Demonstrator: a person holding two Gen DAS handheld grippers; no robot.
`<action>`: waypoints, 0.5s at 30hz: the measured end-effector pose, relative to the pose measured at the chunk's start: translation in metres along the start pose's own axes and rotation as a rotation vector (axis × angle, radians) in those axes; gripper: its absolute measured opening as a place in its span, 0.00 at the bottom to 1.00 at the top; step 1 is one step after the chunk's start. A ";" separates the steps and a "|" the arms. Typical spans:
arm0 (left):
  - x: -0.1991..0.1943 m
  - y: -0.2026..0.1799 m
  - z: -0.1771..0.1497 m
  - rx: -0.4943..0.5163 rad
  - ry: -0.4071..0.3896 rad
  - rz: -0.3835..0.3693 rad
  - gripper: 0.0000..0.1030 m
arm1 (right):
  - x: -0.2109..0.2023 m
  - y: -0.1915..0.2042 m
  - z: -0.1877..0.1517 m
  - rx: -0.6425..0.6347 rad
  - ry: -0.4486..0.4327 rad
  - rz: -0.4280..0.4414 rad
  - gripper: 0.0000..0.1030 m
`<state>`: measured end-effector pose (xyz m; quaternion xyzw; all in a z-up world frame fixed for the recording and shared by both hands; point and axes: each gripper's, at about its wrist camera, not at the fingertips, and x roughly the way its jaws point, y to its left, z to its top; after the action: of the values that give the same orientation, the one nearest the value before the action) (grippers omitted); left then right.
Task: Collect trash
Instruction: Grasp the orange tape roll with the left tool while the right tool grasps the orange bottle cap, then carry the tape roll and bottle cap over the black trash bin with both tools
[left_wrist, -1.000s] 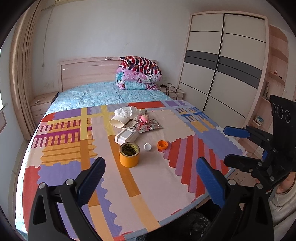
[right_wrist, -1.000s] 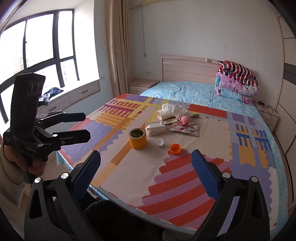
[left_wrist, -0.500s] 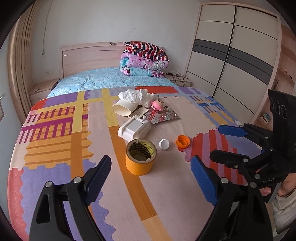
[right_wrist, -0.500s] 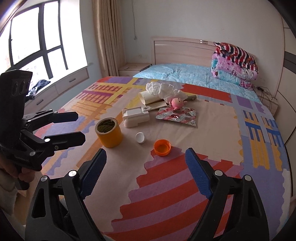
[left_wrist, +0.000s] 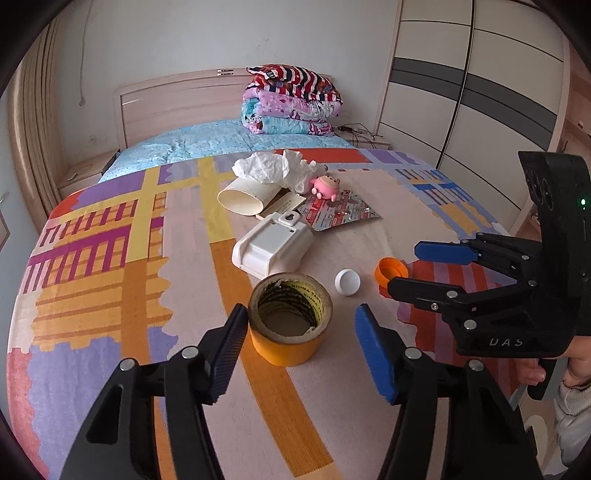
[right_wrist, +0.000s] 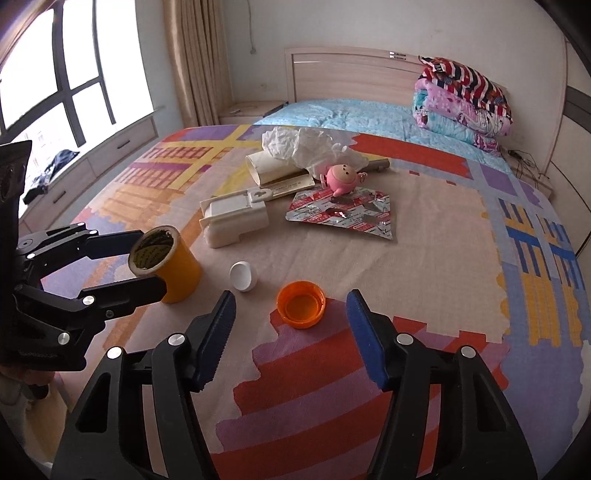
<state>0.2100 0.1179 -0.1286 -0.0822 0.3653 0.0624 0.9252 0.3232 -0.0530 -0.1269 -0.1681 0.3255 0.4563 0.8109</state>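
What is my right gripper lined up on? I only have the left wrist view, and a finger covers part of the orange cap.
Observer: The right gripper is open. The orange cap shows between its fingertips, hollow side up.
Operator: Anything hidden behind the pink toy?
Observer: A brownish tube lies behind the pink toy, sticking out from under the crumpled tissue.
Operator: Anything else outside my frame?
Observer: A dark cloth lies on the window bench, off the bed on the left gripper's side.
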 end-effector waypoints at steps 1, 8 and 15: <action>0.002 0.001 0.000 -0.005 0.004 0.001 0.53 | 0.001 0.000 0.000 0.001 0.003 -0.002 0.59; 0.007 0.005 -0.001 -0.024 0.005 0.023 0.46 | 0.010 -0.003 -0.002 0.021 0.023 -0.010 0.29; -0.001 -0.002 0.000 0.005 -0.015 0.043 0.45 | 0.000 0.000 -0.003 0.012 -0.008 -0.011 0.29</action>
<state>0.2093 0.1162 -0.1280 -0.0718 0.3602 0.0820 0.9265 0.3221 -0.0551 -0.1292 -0.1632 0.3242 0.4504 0.8157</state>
